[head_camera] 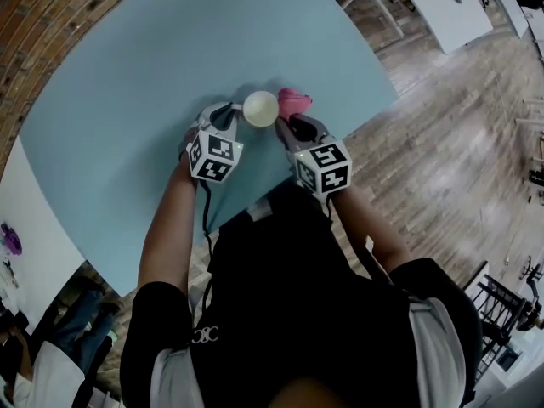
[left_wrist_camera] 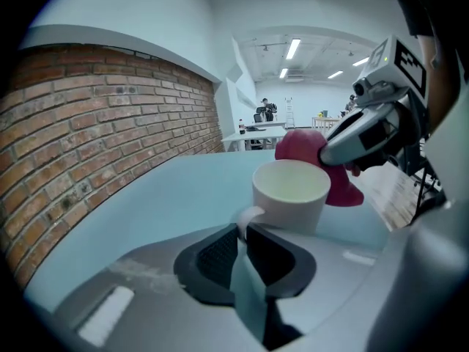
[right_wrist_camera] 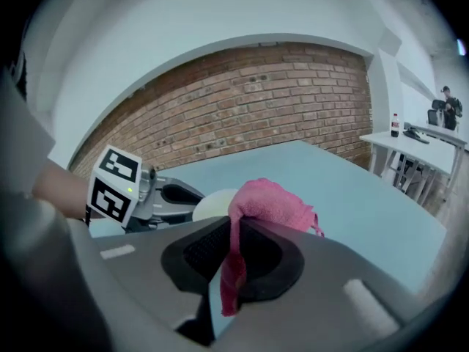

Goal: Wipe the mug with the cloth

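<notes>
A white mug [head_camera: 261,108] stands on the light blue table [head_camera: 153,100] between my two grippers. In the left gripper view the mug [left_wrist_camera: 291,196] is close ahead, and its handle [left_wrist_camera: 245,216] sits pinched between the jaws of my left gripper [left_wrist_camera: 242,233]. My left gripper [head_camera: 228,117] is to the mug's left. My right gripper [right_wrist_camera: 233,235] is shut on a pink cloth [right_wrist_camera: 267,203], which bunches above its jaws. The cloth [head_camera: 293,102] lies against the mug's right side. In the left gripper view the cloth [left_wrist_camera: 315,160] shows behind the mug.
The round table's near edge [head_camera: 280,185] runs just under my grippers. A brick wall [left_wrist_camera: 102,130] borders the table on the left. White tables [head_camera: 442,7] stand on the wooden floor to the right, and a person stands far off in the room.
</notes>
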A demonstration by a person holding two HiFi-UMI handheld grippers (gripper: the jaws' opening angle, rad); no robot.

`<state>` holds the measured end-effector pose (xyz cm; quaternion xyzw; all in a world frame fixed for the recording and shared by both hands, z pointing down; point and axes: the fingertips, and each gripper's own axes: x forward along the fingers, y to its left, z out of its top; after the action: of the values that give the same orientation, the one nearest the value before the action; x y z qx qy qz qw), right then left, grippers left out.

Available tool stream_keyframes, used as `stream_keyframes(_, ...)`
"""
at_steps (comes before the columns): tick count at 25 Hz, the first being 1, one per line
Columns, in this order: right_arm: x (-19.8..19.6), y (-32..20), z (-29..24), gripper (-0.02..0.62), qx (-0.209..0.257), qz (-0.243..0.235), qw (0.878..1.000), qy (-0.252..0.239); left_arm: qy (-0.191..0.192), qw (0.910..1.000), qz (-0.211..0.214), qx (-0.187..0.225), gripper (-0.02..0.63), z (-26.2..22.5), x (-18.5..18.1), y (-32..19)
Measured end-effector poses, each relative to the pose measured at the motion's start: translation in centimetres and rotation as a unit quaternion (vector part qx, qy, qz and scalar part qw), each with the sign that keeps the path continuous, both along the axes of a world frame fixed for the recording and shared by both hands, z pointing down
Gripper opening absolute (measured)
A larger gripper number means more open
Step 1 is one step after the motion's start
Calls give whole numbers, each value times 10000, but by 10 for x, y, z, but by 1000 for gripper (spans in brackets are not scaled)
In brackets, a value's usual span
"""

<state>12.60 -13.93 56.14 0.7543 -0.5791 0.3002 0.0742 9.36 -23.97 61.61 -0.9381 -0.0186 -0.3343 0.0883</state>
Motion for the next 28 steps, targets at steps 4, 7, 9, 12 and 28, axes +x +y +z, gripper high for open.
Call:
stream_keyframes(4, -1, 1, 13, 41, 93, 146, 9994, -304, -22, 10000, -89, -34, 46, 0, 2, -1)
stream_keyframes(7, -8, 2, 39, 43, -215, 128, 9992, -324, -98, 9998, -160, -43, 48, 0, -1, -1)
stream_keyframes(9, -15, 1, 54, 41, -410, 66, 9986, -327, -114, 9993, -305, -207, 48, -1, -4, -1)
stream_keyframes(12, -19, 0, 66, 43, -572, -6, 9977, -363, -121, 9985, -426, -334, 49, 0, -10, 1)
stream_keyframes(28, -66, -8, 56, 41, -197, -324, 9992, -148, -348, 9977, -468, -345, 55, 2, -33, 25)
